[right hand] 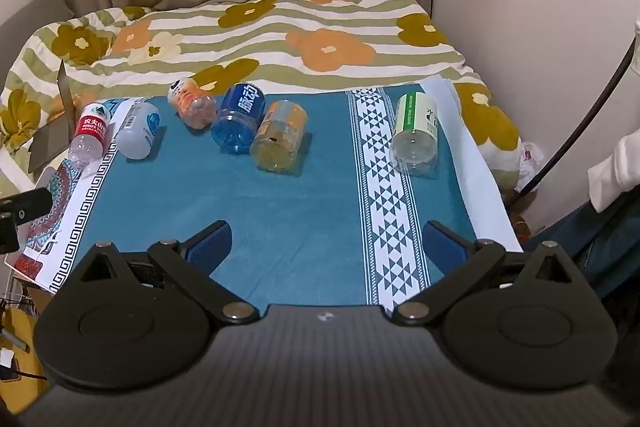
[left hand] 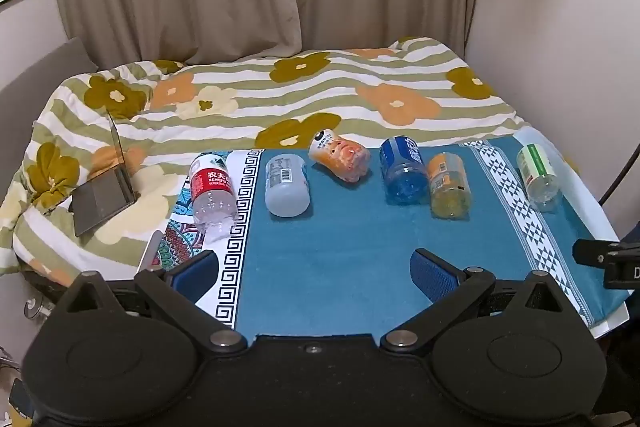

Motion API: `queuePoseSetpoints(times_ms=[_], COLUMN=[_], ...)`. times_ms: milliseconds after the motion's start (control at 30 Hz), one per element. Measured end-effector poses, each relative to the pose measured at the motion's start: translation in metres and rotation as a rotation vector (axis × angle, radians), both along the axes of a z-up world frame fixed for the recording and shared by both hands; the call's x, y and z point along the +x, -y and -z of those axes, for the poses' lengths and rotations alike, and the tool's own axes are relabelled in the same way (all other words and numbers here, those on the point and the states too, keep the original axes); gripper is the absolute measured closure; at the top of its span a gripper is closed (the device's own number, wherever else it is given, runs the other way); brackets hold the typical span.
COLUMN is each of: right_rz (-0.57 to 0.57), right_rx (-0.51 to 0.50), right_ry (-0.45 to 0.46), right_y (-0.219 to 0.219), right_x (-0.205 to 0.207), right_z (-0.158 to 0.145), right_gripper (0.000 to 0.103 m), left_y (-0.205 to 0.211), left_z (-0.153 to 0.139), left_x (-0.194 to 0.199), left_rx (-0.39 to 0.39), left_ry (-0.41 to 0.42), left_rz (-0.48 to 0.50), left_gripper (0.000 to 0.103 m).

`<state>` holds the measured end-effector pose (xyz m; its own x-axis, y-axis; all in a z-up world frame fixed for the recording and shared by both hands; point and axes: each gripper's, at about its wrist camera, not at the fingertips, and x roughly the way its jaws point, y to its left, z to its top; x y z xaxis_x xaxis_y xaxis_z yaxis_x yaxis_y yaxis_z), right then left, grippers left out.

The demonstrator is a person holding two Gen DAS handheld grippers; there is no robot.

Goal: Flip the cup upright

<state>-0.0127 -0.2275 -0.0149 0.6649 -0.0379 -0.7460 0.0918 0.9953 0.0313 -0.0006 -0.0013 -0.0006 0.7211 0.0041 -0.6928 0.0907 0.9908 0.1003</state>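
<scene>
Teal patterned cloth (right hand: 280,207) carries six cut plastic bottle cups lying on their sides along its far edge. Your left gripper (left hand: 316,275) and right gripper (right hand: 326,247) hover wide and empty; round cups may roll when nudged.

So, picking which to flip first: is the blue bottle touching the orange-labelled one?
Touching: the right wrist view shows the blue bottle pressed against the orange-labelled one, no cloth between.

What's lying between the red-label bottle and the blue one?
Two toppled containers: a white bottle and an orange-pink bottle, both on their sides. The left wrist view shows it best.
</scene>
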Motion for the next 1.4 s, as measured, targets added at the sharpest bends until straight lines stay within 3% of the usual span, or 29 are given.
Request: queuePoseSetpoints(times_ms=[100, 1400], right_rz=[0.001, 0.013], right_rx=[-0.003, -0.006], right_ry=[-0.002, -0.019], right_y=[-0.002, -0.004], right_x=[0.001, -0.006], right_z=[0.0, 0.001], right_gripper=[0.0, 0.0], left_y=[-0.002, -0.004], left_z=[-0.001, -0.002], left_x=[-0.001, -0.005], left_rx=[-0.029, -0.029], left_ry=[0.008, 0.001], left_rz=[-0.004, 0.002], left_gripper=[0.0, 0.0])
